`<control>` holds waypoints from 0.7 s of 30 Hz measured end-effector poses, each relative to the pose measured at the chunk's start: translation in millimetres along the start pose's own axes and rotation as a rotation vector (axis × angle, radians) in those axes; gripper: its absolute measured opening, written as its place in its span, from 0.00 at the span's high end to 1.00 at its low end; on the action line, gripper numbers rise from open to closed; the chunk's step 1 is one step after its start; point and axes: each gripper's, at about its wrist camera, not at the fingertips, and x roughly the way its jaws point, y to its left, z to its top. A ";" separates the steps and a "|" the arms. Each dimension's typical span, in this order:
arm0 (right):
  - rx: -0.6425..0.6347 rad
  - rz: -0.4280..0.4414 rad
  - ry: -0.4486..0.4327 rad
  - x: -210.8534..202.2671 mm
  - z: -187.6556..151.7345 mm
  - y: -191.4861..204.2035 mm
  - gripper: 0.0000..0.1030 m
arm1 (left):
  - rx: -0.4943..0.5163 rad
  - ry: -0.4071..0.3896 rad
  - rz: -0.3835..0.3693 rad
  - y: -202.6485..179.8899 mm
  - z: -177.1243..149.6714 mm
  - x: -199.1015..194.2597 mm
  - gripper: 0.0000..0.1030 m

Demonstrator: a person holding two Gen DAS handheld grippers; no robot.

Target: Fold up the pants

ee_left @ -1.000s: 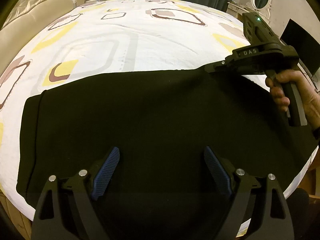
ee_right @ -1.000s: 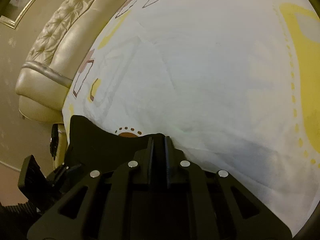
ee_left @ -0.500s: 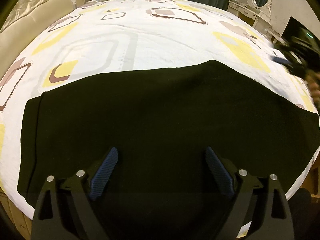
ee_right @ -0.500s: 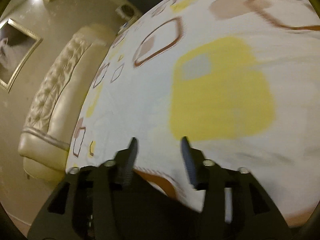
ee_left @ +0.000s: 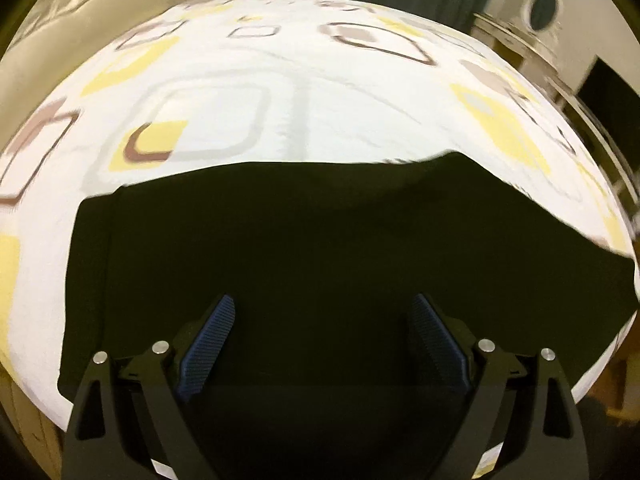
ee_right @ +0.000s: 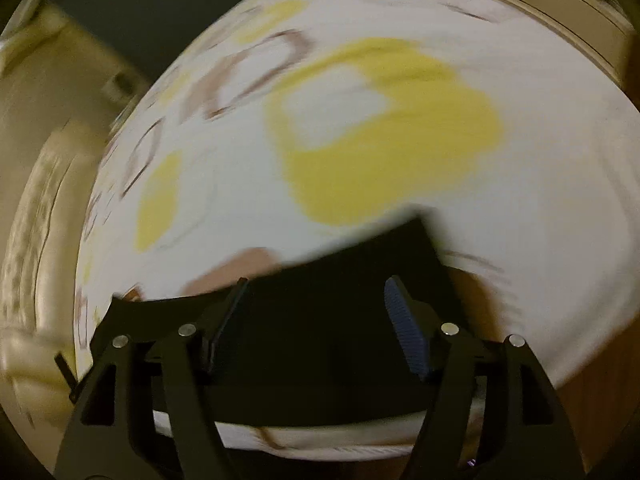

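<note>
The black pants [ee_left: 320,248] lie flat across the near part of the bed, filling the lower half of the left wrist view. My left gripper [ee_left: 320,324] hovers over the middle of the cloth, open wide, with nothing pinched between its blue pads [ee_left: 208,340]. In the blurred right wrist view an end of the pants [ee_right: 360,264] lies near the bed's edge. My right gripper [ee_right: 316,320] is above that end, its jaws opening, the cloth seen behind them but not pressed by the pads.
The bed sheet [ee_left: 304,92] is white with yellow, grey and brown squares. A cream tufted headboard [ee_left: 92,8] stands at the far left. A white dresser with an oval mirror [ee_left: 540,12] stands at the right, a dark screen [ee_left: 608,88] beside it.
My right gripper let go of the far right edge of the pants, opened, and swung fast out of the left wrist view to an end of the pants. The left gripper shifted slightly.
</note>
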 end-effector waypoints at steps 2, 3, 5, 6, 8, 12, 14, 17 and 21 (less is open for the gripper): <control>0.062 -0.015 0.001 -4.6 -6.9 -33.9 0.34 | -0.019 -0.011 0.008 8.8 2.6 -1.7 0.13; 0.104 -0.019 -0.002 -4.9 -12.7 -53.3 0.34 | -0.019 -0.015 0.013 10.2 3.0 -3.1 0.13; 0.167 0.010 -0.001 -3.3 -20.1 -80.6 0.34 | -0.010 -0.020 0.022 10.6 3.6 -5.7 0.13; 0.212 0.062 -0.007 -0.3 -26.0 -93.3 0.34 | -0.003 -0.022 0.032 10.1 4.1 -6.5 0.13; 0.272 0.161 -0.009 7.1 -34.3 -109.5 0.33 | 0.009 -0.030 0.053 9.5 5.3 -8.6 0.13; 0.264 0.236 -0.037 16.4 -42.2 -110.5 0.25 | 0.001 -0.037 0.071 15.5 9.0 -11.3 0.13; 0.238 0.250 -0.010 21.6 -40.0 -102.4 0.25 | -0.004 -0.037 0.084 23.4 11.6 -10.6 0.13; 0.108 0.156 0.046 31.4 -40.1 -73.7 0.39 | -0.014 -0.035 0.080 35.5 14.8 -8.0 0.13; 0.041 0.138 0.135 44.8 -41.7 -48.6 0.78 | -0.035 -0.017 0.110 50.6 14.4 -0.9 0.13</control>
